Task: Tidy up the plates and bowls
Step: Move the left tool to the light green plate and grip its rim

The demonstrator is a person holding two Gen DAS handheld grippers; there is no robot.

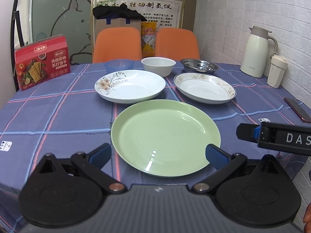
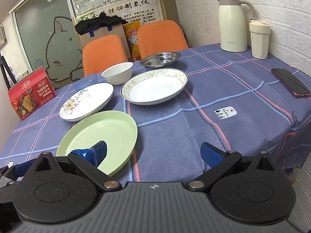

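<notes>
A green plate [image 1: 165,136] lies nearest on the blue checked tablecloth, also in the right wrist view [image 2: 101,134]. Behind it lie a white flowered plate [image 1: 130,86] [image 2: 87,101] and a deep gold-rimmed plate [image 1: 205,88] [image 2: 155,86]. Farther back stand a blue bowl [image 1: 119,65] [image 2: 85,81], a white bowl [image 1: 158,65] [image 2: 117,72] and a steel dish [image 1: 199,65] [image 2: 160,58]. My left gripper [image 1: 158,155] is open and empty, its fingers either side of the green plate's near edge. My right gripper [image 2: 155,153] is open and empty, to the right of the green plate.
A red cracker box [image 1: 41,62] stands at the table's left. A white thermos jug [image 1: 256,52] and a cream tumbler [image 1: 276,71] stand by the brick wall at right. A phone [image 2: 290,85] lies near the right edge. Two orange chairs [image 1: 116,44] stand behind the table.
</notes>
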